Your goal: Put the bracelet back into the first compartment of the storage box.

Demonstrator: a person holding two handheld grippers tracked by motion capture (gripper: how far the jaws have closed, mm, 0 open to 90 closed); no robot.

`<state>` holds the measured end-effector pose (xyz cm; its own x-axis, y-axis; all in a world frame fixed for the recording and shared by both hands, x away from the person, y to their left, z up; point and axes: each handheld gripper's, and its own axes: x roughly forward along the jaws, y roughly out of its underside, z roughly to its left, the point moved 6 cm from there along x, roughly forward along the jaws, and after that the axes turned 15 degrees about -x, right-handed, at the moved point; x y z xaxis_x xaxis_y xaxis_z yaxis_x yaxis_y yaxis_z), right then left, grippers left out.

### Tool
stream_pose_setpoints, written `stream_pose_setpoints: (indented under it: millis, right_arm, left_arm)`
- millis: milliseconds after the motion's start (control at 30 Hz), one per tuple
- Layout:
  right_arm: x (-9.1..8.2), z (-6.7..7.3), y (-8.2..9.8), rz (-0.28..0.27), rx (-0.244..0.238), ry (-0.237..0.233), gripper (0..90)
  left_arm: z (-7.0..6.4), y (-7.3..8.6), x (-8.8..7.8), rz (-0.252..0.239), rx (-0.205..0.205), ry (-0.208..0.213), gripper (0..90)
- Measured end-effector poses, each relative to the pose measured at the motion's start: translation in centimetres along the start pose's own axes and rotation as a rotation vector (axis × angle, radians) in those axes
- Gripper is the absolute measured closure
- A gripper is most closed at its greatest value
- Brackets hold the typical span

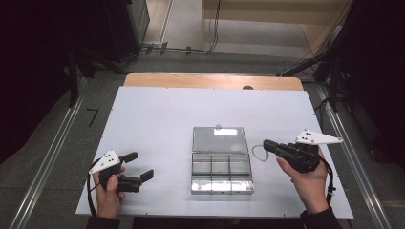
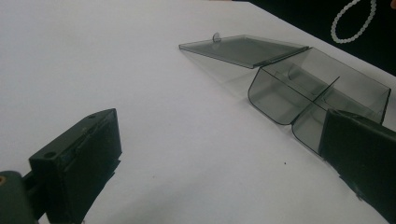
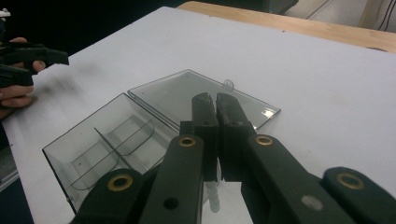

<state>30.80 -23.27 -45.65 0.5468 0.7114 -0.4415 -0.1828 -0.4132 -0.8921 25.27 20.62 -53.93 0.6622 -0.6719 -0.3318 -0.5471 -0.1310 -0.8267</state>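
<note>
A clear grey compartment box [image 1: 221, 177] lies at the middle of the white table [image 1: 157, 114], its lid [image 1: 219, 139] folded flat behind it. The compartments [image 3: 107, 144] look empty. My right gripper [image 1: 265, 143] hovers just right of the box, shut on a white bead bracelet [image 1: 253, 151]. The bracelet hangs as a loop [image 2: 334, 28] below the jaws, and a few beads [image 3: 214, 200] peek out under them. At the front left my left gripper [image 1: 138, 165] stands open with nothing between its jaws, aimed toward the box [image 2: 322, 93].
The wooden back edge of the table [image 1: 212, 81] shows beyond the white sheet. Metal rails [image 1: 52, 152] run along both sides on the floor. Cables [image 1: 191, 47] lie behind the table.
</note>
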Motion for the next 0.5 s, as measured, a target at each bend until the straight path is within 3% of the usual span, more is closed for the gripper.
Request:
stream_pose_setpoints:
  millis: [500]
  right_arm:
    - [0.6, 1.2, -0.8, -0.014, -0.015, -0.028, 85.5]
  left_arm:
    - [0.0, -0.1, -0.1, -0.007, -0.003, 0.000, 0.0]
